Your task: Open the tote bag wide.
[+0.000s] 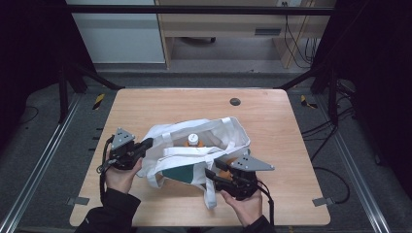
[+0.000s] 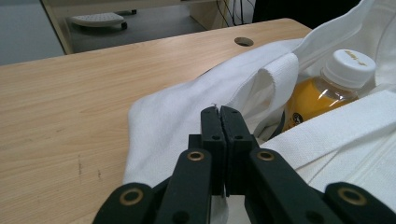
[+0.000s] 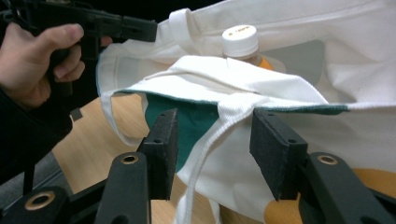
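Note:
A white cloth tote bag (image 1: 180, 132) with a green print lies slumped in the middle of the wooden table (image 1: 160, 104). A bottle of orange drink (image 1: 193, 140) with a white cap stands inside its open mouth. My left gripper (image 1: 147, 143) is shut on the bag's left rim; in the left gripper view the jaws (image 2: 220, 114) pinch white cloth (image 2: 177, 112) with the bottle (image 2: 336, 79) just to the right. My right gripper (image 1: 212, 174) is at the bag's near edge. Its jaws (image 3: 212, 135) stand open with a white handle strap (image 3: 219, 123) between them, untouched by the pads.
A round cable hole (image 1: 235, 101) sits near the table's far edge. Bare wood lies on all sides of the bag. Dark frame posts and cables flank the table, and a wooden cabinet (image 1: 218, 24) stands beyond it. The other hand (image 3: 37, 60) shows far left in the right gripper view.

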`<action>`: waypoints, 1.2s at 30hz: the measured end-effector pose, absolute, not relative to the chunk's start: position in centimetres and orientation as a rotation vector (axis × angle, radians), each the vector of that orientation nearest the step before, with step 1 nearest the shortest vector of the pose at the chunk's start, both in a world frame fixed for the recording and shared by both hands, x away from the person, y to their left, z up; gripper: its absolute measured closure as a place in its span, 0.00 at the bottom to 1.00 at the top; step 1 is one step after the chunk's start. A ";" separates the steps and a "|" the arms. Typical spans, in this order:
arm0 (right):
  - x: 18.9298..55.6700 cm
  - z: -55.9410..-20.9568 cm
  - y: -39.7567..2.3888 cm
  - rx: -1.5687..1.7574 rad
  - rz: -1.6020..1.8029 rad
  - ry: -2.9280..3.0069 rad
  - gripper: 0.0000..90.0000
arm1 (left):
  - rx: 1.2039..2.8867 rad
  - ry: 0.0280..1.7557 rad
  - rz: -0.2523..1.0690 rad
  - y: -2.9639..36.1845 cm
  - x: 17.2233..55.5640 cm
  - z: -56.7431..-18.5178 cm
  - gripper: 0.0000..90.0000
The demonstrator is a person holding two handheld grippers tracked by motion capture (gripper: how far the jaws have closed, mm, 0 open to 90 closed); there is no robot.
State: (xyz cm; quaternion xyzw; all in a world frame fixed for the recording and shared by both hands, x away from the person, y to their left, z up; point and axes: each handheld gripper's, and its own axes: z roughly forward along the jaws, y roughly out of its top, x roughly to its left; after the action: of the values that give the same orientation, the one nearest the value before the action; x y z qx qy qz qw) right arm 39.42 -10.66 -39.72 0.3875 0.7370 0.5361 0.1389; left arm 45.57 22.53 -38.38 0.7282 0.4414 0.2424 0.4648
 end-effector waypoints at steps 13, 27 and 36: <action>40.5 -43.3 -11.5 1.235 1.386 2.248 0.99 | 1.797 1.146 0.666 21.8 47.5 -37.8 0.99; 40.4 -47.2 -11.2 1.204 1.274 2.390 0.87 | 1.813 1.197 0.641 22.1 49.0 -39.7 0.99; 38.8 -42.1 -13.6 1.100 1.439 2.180 0.68 | 1.797 1.175 0.630 22.6 48.3 -39.5 0.99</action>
State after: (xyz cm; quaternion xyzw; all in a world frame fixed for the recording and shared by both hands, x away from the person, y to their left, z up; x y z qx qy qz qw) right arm 38.76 -13.63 -42.13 0.3837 0.7600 0.5017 0.1531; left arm 48.28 22.60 -39.52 0.7223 0.4725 0.2531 0.4369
